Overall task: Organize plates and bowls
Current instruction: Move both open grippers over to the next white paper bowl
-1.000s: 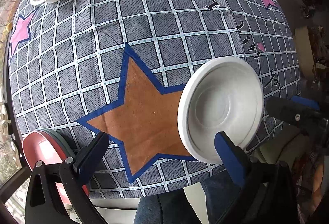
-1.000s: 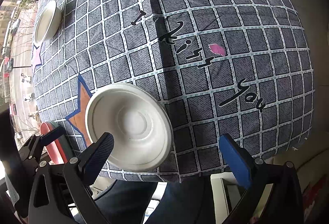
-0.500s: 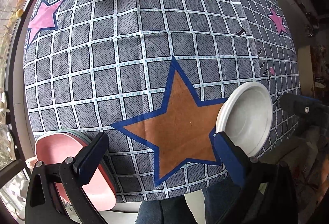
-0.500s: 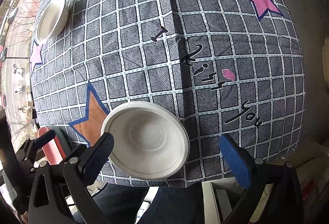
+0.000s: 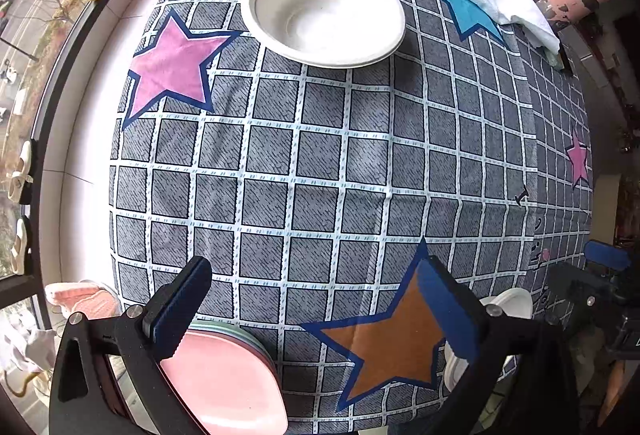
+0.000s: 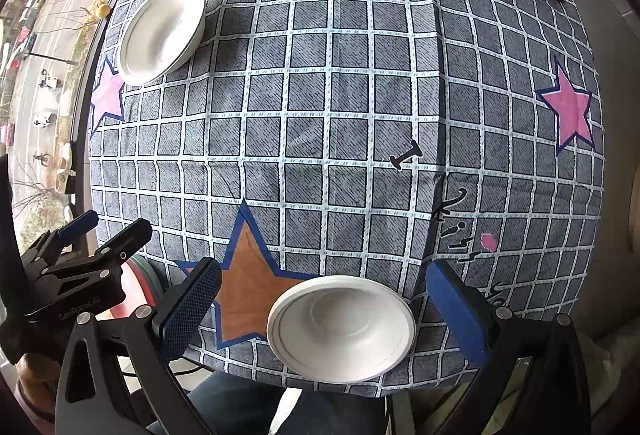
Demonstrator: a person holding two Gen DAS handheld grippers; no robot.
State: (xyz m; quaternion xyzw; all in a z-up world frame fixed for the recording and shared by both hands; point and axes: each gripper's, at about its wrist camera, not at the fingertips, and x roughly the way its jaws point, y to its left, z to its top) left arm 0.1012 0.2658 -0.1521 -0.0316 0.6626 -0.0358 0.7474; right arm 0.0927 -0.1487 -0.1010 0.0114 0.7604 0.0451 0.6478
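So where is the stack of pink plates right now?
The pink plates sit at the table's near left edge, low in the left wrist view beneath the left gripper, left of the brown star.

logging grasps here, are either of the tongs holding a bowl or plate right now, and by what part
Nothing is held. The left tongs and the right tongs are both open and empty; the near white bowl sits on the tablecloth between the right fingers, untouched.

both wrist views high, facing down-forward over tablecloth (image 5: 320, 163); share far bowl (image 6: 162, 31).
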